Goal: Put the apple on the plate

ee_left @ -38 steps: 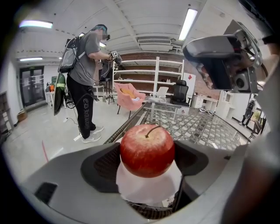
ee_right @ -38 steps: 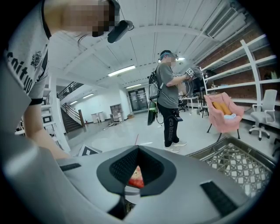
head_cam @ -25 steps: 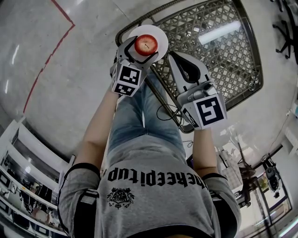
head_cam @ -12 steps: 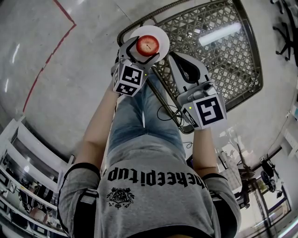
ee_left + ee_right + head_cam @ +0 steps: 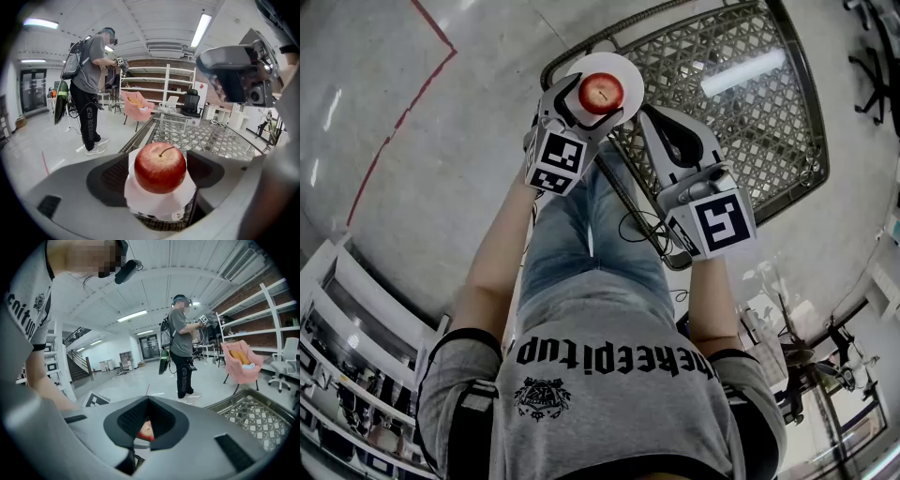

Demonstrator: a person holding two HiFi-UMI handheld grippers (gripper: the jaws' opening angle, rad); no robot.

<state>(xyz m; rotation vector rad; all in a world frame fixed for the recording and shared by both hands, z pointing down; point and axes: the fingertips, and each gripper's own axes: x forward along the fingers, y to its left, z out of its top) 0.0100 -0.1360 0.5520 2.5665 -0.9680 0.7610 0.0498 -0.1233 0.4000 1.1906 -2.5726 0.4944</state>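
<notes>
L gripper [image 5: 158, 174] clenched on apple [image 5: 601, 93], just over white plate [image 5: 140, 197] at wicker table [image 5: 722, 84] corner. R gripper [image 5: 148, 422] closed, empty. Risk: a tilted release may roll apple off; pressing down may tip plate.

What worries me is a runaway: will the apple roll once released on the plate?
Possibly a little: the apple is round and glossy, and the plate looks flat and small. Stem up, it would likely settle on its base. It looks firm, not squashy.

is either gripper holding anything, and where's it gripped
The left hand-held gripper holds the red apple by its sides, stem up, over the white plate. The right hand-held gripper is shut, empty.
</notes>
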